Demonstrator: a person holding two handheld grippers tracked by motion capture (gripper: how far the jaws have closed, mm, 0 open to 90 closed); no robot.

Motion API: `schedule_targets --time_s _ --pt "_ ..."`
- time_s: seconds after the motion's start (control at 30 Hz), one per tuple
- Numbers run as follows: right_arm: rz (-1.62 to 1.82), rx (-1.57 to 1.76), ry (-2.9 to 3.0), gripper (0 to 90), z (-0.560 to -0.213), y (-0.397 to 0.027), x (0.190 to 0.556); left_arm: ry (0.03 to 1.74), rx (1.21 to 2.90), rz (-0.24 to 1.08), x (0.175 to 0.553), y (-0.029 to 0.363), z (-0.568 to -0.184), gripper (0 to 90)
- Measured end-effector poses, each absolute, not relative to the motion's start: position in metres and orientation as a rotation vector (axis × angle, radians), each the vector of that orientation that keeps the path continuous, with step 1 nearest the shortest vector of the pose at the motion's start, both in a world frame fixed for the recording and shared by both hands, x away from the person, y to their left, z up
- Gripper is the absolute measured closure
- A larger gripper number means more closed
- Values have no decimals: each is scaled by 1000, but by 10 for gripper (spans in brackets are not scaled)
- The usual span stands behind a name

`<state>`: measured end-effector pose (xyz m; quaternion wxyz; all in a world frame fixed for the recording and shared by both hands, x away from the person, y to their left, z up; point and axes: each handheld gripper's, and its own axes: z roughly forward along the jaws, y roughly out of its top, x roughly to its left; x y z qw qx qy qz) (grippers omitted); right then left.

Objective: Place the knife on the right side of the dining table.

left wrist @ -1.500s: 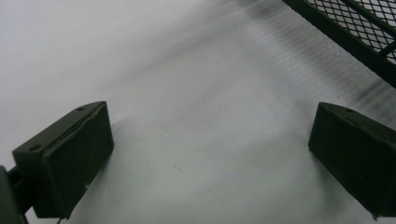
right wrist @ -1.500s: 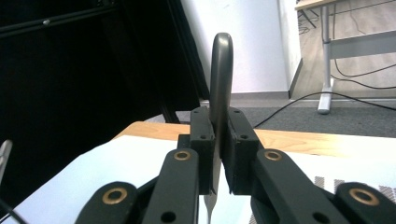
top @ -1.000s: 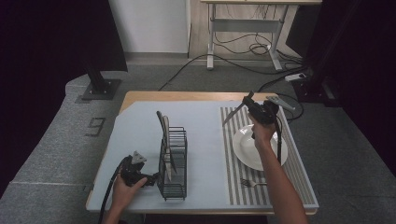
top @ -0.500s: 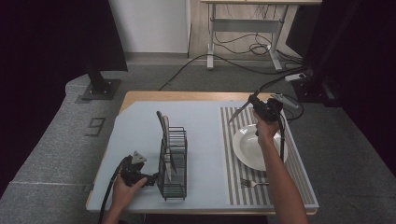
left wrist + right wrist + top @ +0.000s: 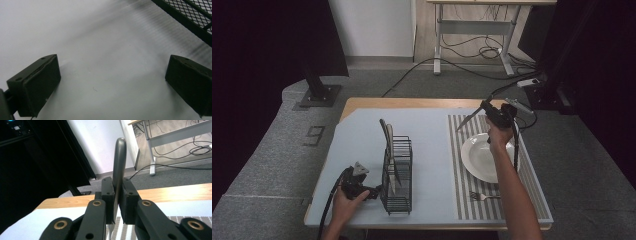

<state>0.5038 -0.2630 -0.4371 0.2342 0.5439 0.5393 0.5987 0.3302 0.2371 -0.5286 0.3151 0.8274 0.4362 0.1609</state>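
My right gripper point(image 5: 486, 106) is held in the air over the far edge of the striped mat point(image 5: 462, 175), beyond the white plate point(image 5: 484, 157). It is shut on a slim grey metal utensil point(image 5: 467, 120) that slants down to the left. In the right gripper view the pads point(image 5: 108, 195) clamp the utensil point(image 5: 119, 157), whose rounded end points up. My left gripper point(image 5: 374, 192) lies on the pale blue table cover beside the black wire rack point(image 5: 396, 175). It is open, and in the left gripper view nothing is between its jaws point(image 5: 112, 82).
Two or three utensils point(image 5: 388, 140) stand upright in the rack, whose mesh point(image 5: 195, 15) shows at the upper right of the left gripper view. A fork point(image 5: 484, 196) lies on the mat in front of the plate. Cables and a desk frame sit on the floor beyond the table.
My right hand has carried the utensil a little to the right and slightly lower. The left hand and its gripper have stayed where they were.
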Motion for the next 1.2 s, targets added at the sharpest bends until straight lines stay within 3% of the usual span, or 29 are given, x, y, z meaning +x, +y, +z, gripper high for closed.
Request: schedule_targets --time_s 1.2 --pt "1474 1555 1432 721 -465 -295 505 1148 2180 426 330 237 -529 0"
